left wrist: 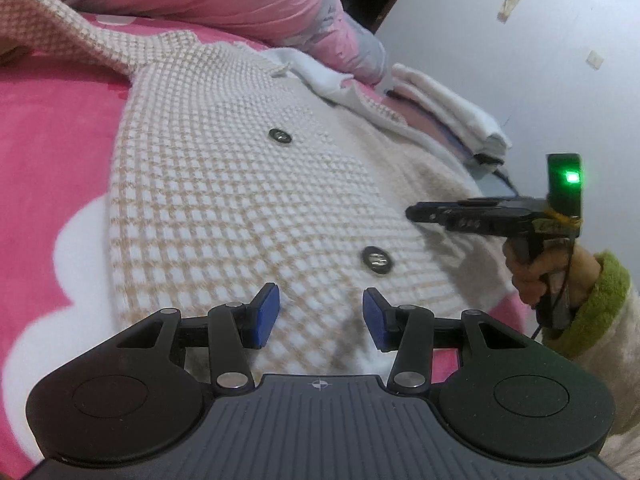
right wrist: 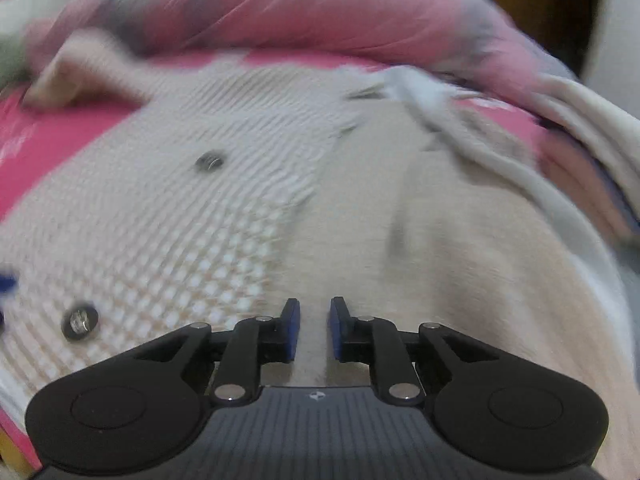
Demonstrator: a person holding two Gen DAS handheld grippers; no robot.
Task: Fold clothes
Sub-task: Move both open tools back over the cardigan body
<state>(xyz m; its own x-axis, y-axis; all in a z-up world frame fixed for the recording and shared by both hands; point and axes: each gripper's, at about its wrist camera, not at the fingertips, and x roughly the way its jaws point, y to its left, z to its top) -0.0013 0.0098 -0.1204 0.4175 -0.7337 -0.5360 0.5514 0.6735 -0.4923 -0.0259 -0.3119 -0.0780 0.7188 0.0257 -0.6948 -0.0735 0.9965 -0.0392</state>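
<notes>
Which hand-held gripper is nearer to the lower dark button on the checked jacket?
Left. The left hand-held gripper is just below the lower button; the right hand-held gripper is farther, over the jacket's plain side.

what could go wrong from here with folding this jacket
Both claws are open with nothing held, so the jacket is ungripped. The left claw sits close to a button; closing there might pinch the button rather than cloth. One sleeve trails off across the blanket, so a fold now would likely come out lopsided. The right wrist view is blurred, so aim for the right claw is uncertain.
</notes>
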